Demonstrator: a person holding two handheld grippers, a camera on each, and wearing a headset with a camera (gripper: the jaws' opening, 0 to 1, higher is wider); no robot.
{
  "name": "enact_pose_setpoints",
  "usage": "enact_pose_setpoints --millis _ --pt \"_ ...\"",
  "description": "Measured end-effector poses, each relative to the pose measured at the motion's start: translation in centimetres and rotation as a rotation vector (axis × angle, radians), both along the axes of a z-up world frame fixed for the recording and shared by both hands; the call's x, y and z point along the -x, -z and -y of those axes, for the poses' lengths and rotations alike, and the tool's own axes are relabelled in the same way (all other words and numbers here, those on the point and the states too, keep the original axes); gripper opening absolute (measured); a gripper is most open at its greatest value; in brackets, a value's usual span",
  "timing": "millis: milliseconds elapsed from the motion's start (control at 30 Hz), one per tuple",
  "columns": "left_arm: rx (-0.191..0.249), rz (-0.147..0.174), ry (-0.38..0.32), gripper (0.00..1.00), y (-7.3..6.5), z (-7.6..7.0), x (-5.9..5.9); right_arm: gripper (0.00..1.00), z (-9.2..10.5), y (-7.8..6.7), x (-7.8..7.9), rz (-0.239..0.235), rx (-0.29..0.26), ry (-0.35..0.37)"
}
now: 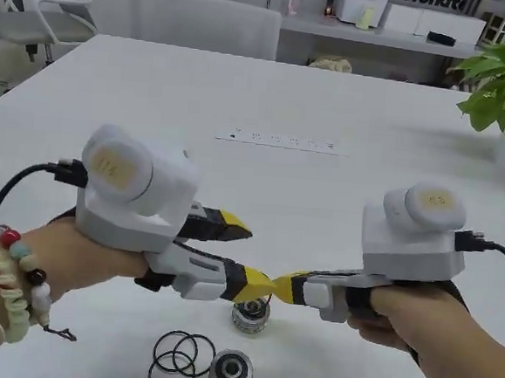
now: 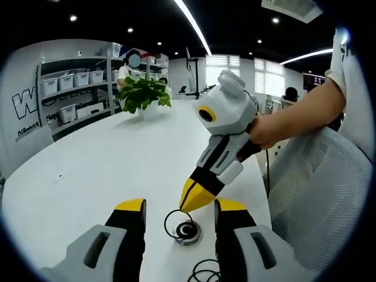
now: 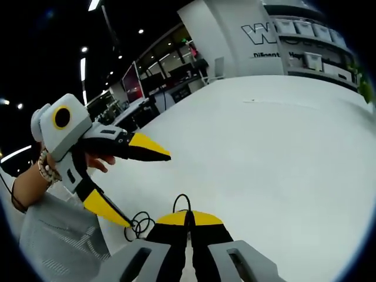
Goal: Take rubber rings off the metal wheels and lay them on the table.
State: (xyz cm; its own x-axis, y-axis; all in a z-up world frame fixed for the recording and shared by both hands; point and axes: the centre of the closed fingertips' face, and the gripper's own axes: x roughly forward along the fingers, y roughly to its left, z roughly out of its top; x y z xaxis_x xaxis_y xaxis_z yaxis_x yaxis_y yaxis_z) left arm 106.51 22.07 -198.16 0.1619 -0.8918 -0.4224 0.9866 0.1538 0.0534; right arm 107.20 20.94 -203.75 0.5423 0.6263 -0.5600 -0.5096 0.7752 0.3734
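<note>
One wide white table (image 1: 347, 100) spreads under us. Above its near edge our left gripper (image 1: 260, 260) holds its jaws wide apart, and our right gripper's (image 3: 188, 216) jaws pinch a rubber ring (image 3: 182, 197) at the farther metal wheel (image 1: 250, 316). Beside the nearer metal wheel (image 1: 230, 373), loose rubber rings (image 1: 185, 352) lie on the table.

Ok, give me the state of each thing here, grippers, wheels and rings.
left gripper: open.
right gripper: shut on pinched ring.
pinched ring: partly off far wheel.
far wheel: on table, below the gripper tips.
near wheel: on table, ungripped.
loose rings: lying flat on table.
</note>
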Motion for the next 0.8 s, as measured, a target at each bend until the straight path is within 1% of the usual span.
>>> enact_pose_setpoints --millis 33,67,133,200,233,267,300,333,367,400,500,567,633,733,800 --pt "0.003 0.001 0.003 0.49 -0.5 -0.2 0.1 0.0 0.0 -0.2 0.0 0.004 -0.004 0.003" --pt "0.008 -0.003 0.007 0.51 -1.1 -0.4 0.2 0.0 0.0 -0.3 -0.1 0.006 -0.008 0.006" --pt "0.006 0.0 0.015 0.54 -1.8 -0.8 0.5 0.0 0.0 -0.6 -0.2 0.011 -0.019 0.01" --pt "-0.002 0.023 0.029 0.58 -2.8 -1.4 0.8 0.0 -0.1 -0.9 -0.2 0.015 -0.027 0.008" --pt "0.0 0.039 0.032 0.6 -3.6 -1.8 0.8 0.0 -0.3 -1.1 -0.2 0.02 -0.03 0.003" --pt "0.003 0.043 0.033 0.62 -4.1 -2.0 0.9 0.0 -0.4 -1.3 -0.2 0.024 -0.032 0.001" --pt "0.015 0.046 0.031 0.64 -5.0 -2.4 1.0 0.0 -0.6 -1.5 -0.2 0.028 -0.035 -0.002" --pt "0.019 0.048 0.031 0.66 -5.3 -2.6 1.1 0.0 -0.8 -1.7 -0.2 0.033 -0.04 -0.007" --pt "0.036 0.057 0.029 0.67 -6.2 -3.0 1.2 0.0 -0.8 -1.8 -0.2 0.037 -0.042 -0.01" --pt "0.043 0.064 0.027 0.68 -6.7 -3.3 1.3 0.0 -1.0 -2.1 -0.2 0.044 -0.044 -0.015" --pt "0.05 0.094 0.022 0.7 -8.1 -4.8 1.8 0.0 -1.3 -2.4 -0.1 0.054 -0.049 -0.024" --pt "0.044 0.109 0.013 0.72 -8.7 -5.7 2.2 0.0 -1.5 -2.7 0.0 0.061 -0.053 -0.03" --pt "0.041 0.122 0.012 0.73 -9.0 -6.3 2.8 0.0 -1.6 -3.0 0.0 0.068 -0.055 -0.034" --pt "0.049 0.126 0.02 0.77 -9.2 -7.6 4.1 0.0 -1.8 -3.5 0.1 0.081 -0.059 -0.042" --pt "0.057 0.127 0.004 0.79 -9.2 -8.4 4.5 0.0 -1.8 -3.8 0.1 0.086 -0.068 -0.043"
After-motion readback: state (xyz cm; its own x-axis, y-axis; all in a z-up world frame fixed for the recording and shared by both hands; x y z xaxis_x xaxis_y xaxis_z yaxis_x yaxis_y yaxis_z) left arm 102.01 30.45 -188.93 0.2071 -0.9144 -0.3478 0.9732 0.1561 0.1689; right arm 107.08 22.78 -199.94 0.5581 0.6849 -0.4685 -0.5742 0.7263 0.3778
